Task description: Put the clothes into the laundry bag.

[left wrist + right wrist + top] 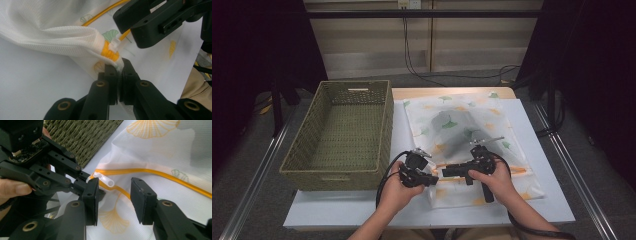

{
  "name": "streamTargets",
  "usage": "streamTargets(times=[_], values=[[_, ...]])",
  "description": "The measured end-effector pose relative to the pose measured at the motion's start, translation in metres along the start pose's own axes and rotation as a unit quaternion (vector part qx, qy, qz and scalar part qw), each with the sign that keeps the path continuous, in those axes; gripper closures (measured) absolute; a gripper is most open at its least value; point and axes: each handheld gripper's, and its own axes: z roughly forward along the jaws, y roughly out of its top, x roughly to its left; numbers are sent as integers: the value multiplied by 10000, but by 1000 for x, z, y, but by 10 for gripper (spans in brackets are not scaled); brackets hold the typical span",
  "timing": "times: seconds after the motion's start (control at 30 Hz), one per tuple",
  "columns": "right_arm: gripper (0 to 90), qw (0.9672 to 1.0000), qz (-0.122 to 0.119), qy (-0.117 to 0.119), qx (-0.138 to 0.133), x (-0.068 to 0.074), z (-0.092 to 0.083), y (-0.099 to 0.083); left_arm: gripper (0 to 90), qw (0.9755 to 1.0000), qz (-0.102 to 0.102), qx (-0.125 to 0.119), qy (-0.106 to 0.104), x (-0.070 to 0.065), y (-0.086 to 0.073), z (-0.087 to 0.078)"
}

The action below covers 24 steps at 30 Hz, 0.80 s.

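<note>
My left gripper (119, 75) is clenched on the mesh bag's (472, 145) corner by the zip pull (115, 45); my right gripper (113, 200) stands released around it. Basket (343, 135) at nine o'clock.

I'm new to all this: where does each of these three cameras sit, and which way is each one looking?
High view: sits above the person's side, looking forward and down at the table, wicker basket and mesh laundry bag; both forearms and hands show.
Left gripper view: rides the left gripper, looking along its jaws, shut on the bag's corner.
Right gripper view: rides the right gripper, looking along its open jaws at the white zipper pull; a thumb shows.
Shared: both gripper views show the zipper pull and the other gripper.
</note>
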Motion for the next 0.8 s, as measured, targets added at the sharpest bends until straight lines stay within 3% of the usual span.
streamTargets(times=[0.17,0.43,0.6,0.8], values=[[599,9997,189,121,-21,0,5,2,855,10000,-51,-72,22,-2,0,1],[601,9993,315,214,11,2,13,4,853,10000,39,-18,11,0,1,0],[658,9983,446,374,-1,3,12,5,851,10000,11,-58,23,-1,0,1],[726,9987,415,307,41,5,10,7,847,10000,16,-32,42,0,0,2]])
